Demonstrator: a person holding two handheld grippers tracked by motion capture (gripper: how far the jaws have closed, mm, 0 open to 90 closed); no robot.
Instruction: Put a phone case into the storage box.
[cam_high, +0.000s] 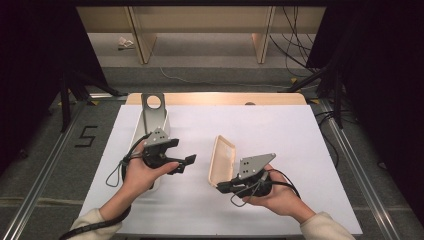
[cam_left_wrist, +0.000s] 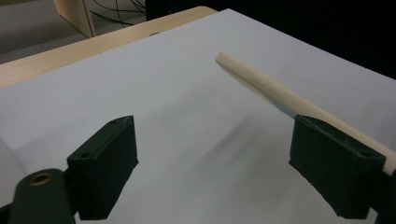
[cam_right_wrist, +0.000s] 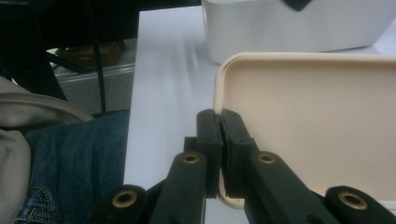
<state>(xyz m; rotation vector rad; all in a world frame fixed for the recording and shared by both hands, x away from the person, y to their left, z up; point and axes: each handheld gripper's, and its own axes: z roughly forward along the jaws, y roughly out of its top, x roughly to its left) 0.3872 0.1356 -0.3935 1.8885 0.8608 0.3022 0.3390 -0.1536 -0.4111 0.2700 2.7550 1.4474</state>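
Cream lid (cam_high: 221, 161) stands on edge mid-table, on the white sheet (cam_high: 280, 130) | my right gripper (cam_high: 225, 187) pinches its near rim, jaws clamped tight | my left gripper (cam_high: 184, 160) hangs wide apart with nothing between, lid just right of it | white bin (cam_high: 165, 122) behind my left hand.

**Materials and Finishes on the Table**

Cream lid (cam_high: 221, 160), smooth matt plastic, rounded rim, at 3 o'clock of the white container (cam_right_wrist: 299, 25), also plastic, slightly glossy. Black gripper pads (cam_left_wrist: 105, 165), matt moulded plastic with brass-looking inserts. Grey plate (cam_high: 254, 165) on the right gripper (cam_high: 224, 187), dull metal. Table cover (cam_high: 280, 130), white, matt, paper-like. Table edge (cam_high: 215, 98) at 12 o'clock, pale smooth wood. Blue denim (cam_right_wrist: 74, 163), rough weave.
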